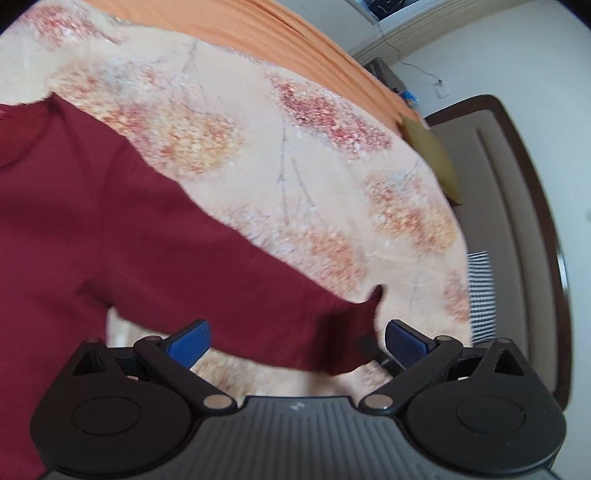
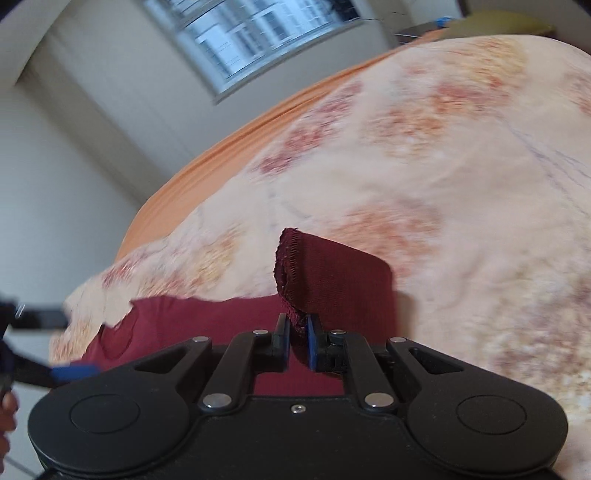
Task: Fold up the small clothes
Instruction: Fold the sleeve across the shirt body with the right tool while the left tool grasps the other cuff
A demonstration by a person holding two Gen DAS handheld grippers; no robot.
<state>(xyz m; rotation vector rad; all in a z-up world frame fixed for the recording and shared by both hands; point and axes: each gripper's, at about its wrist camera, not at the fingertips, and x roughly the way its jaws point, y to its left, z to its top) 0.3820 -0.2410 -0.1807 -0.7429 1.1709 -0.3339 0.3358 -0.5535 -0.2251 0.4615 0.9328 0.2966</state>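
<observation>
On my right wrist camera, the right gripper (image 2: 297, 341) sits dead centre at the bottom, its fingers pinched almost together on a ribbed cuff (image 2: 332, 280) of the maroon sweater (image 2: 192, 321). The cuff stands up from the pads toward twelve o'clock, its stitched edge curling over. The rest of the sweater trails off toward nine o'clock, lying on the floral blanket (image 2: 461, 184). At the nine o'clock edge I can make out a blue pad of the left gripper (image 2: 74, 371), blurred, with part of a hand (image 2: 7, 417) below it.

On my left wrist camera, the left gripper's fingers (image 1: 190, 343) stand wide apart, gripping nothing. A sleeve (image 1: 258, 295) of the sweater runs across between them, its cuff end close to the pad at three o'clock; I cannot tell whether it touches. The sweater body fills the frame from nine to seven o'clock.

Farther out, the blanket covers the bed, an orange sheet (image 1: 295, 33) borders it toward twelve o'clock, and a padded headboard (image 1: 517, 221) rises at three o'clock. The right view shows a window (image 2: 258, 29) at twelve.
</observation>
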